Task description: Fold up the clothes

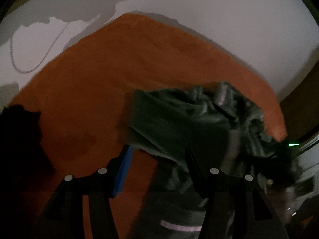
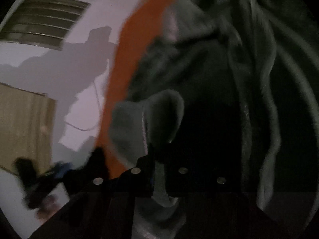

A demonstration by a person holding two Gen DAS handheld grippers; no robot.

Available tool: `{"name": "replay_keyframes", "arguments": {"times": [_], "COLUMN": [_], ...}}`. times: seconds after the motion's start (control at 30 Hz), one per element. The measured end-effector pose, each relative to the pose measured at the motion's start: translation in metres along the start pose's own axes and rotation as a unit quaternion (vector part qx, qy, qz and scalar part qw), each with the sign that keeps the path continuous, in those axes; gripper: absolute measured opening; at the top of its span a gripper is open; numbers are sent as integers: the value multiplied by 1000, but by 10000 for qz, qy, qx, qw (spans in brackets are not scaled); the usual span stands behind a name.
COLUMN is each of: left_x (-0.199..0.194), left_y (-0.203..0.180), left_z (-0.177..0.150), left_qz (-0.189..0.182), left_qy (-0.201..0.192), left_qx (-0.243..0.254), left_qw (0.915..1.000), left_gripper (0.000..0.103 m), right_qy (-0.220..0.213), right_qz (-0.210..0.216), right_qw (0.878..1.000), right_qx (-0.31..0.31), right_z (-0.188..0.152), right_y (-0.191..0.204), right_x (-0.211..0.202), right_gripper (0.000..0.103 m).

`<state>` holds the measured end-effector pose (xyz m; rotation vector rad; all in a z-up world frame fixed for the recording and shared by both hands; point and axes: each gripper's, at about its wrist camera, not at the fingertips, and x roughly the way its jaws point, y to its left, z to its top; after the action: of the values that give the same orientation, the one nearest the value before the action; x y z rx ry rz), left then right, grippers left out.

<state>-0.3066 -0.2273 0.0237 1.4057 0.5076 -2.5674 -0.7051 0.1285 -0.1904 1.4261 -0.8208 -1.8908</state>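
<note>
Item: dark green garment point(image 1: 179, 123), bunched on the orange cloth point(image 1: 99, 79) just ahead and right of the left gripper point(image 1: 157, 159), whose jaws stand apart. Right gripper point(image 2: 157, 159) pinches a hem fold. Soft, light, limp; likely best taken at edges.

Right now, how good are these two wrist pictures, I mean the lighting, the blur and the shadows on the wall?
Left wrist view: dim, fisheye-curved; the crumpled dark green garment is smeared by motion, the orange cloth surface less so; grey shadows fall on the white wall. Right wrist view: darker, heavily blurred; the green fabric fills the frame, its fold pinched in the right gripper; another shadow crosses the wall.
</note>
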Motion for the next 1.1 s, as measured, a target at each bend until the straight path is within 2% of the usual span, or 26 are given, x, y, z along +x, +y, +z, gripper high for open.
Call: {"name": "replay_keyframes", "arguments": {"times": [0.07,0.13,0.23,0.3,0.4,0.5,0.57,0.67,0.77,0.83,0.93,0.97,1.0,1.03,1.1], "left_x": [12,27,56,83,133,165,177,194,209,213,218,220,221,223,226], "left_y": [-9,-25,-54,-80,-115,-136,-139,-130,-118,-111,-100,-97,-93,-89,-82], "left_z": [19,42,76,101,128,137,136,131,128,126,124,123,122,121,120], "left_qz": [288,384,637,911,1554,1630,1528,1154,1037,922,749,691,633,575,458], "left_qy": [55,115,222,281,459,698,840,1076,1224,1211,1189,1182,1174,1165,1148], "left_qx": [219,401,745,1079,1691,2101,2187,2071,1798,1548,1171,1044,918,791,537], "left_qw": [9993,9984,9949,9896,9722,9615,9601,9655,9705,9761,9831,9851,9868,9884,9909], "left_gripper": [57,57,58,59,59,59,59,60,60,60,59,38,12,0,0], "right_qy": [-154,-274,-385,-452,-595,-630,-534,-326,-494,-552,-430,-383,-361,-359,-331], "right_qz": [-133,-271,-594,-820,-1101,-1278,-1256,-1129,-1046,-1056,-1212,-1228,-1241,-1235,-1187], "right_qw": [9998,9993,9974,9953,9911,9886,9893,9911,9910,9913,9908,9909,9909,9910,9914], "right_qx": [-28,-5,151,266,448,488,508,620,668,566,413,388,376,378,429], "right_z": [-6,-17,-36,-49,-64,-70,-71,-73,-80,-85,-89,-91,-93,-95,-100], "right_y": [10,9,-17,-36,-67,-94,-111,-135,-145,-144,-141,-141,-141,-141,-144], "right_x": [-42,-83,-130,-160,-197,-213,-213,-204,-215,-221,-218,-216,-214,-213,-211], "right_gripper": [6,7,6,6,7,7,12,29,36,50,52,52,52,52,52]}}
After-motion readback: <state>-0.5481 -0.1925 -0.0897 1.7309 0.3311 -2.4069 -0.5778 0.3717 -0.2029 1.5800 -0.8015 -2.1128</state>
